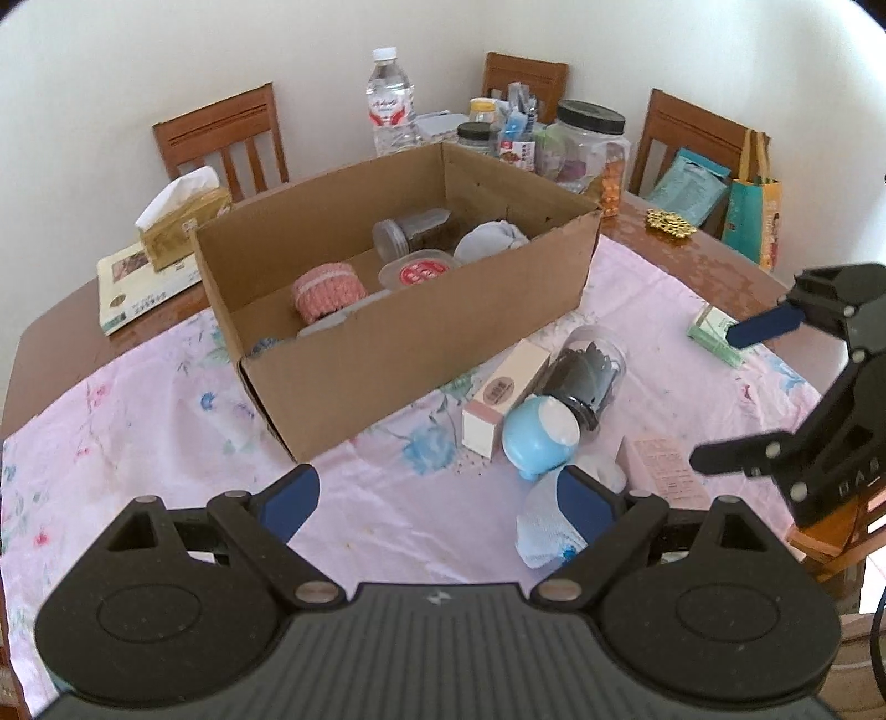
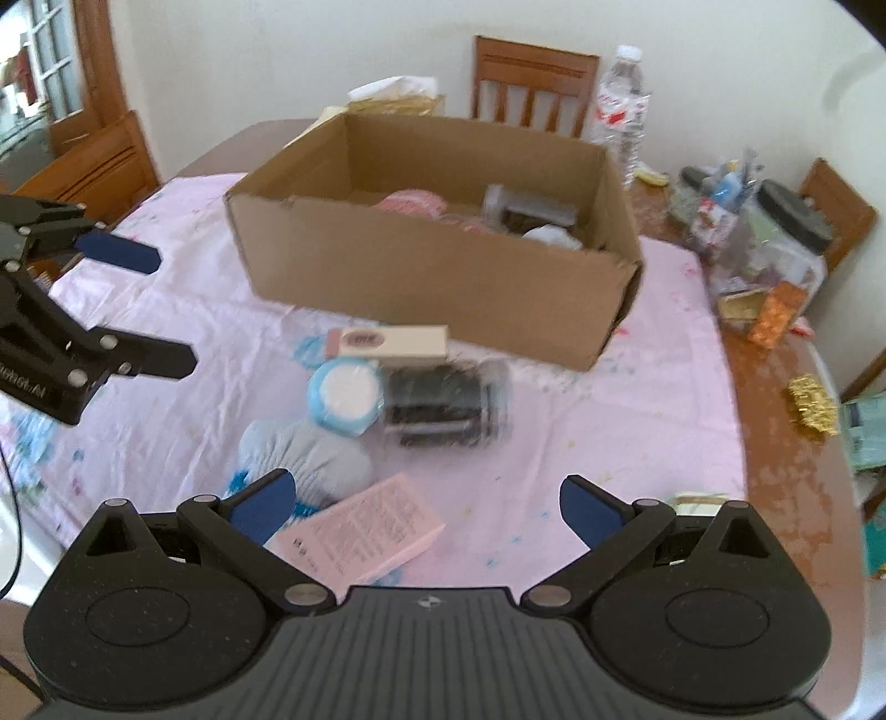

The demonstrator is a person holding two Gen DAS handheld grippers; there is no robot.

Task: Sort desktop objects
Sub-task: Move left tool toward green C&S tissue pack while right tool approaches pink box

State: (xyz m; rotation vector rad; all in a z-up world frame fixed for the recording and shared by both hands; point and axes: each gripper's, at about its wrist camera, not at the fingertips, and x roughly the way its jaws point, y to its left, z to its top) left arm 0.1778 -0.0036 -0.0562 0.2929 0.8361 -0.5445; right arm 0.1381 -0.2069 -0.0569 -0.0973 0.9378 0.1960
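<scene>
Both my grippers, left point(image 1: 437, 498) and right point(image 2: 423, 507), hang spread and empty over the pink cloth point(image 1: 138, 443), the cardboard box point(image 1: 421, 343) at twelve o'clock, then clear jar point(image 1: 595, 371), blue toy point(image 1: 540, 437).

Plain off-white walls point(image 1: 332, 50) meeting in a corner behind the desk. Brown wooden desk point(image 1: 720, 260) under a pink floral cloth point(image 1: 138, 443). Slat-backed wooden chairs point(image 1: 221, 133) pushed in along the far side. Wooden-framed glazed door point(image 2: 50, 72) at far left in the right wrist view. Soft, even daylight.
</scene>
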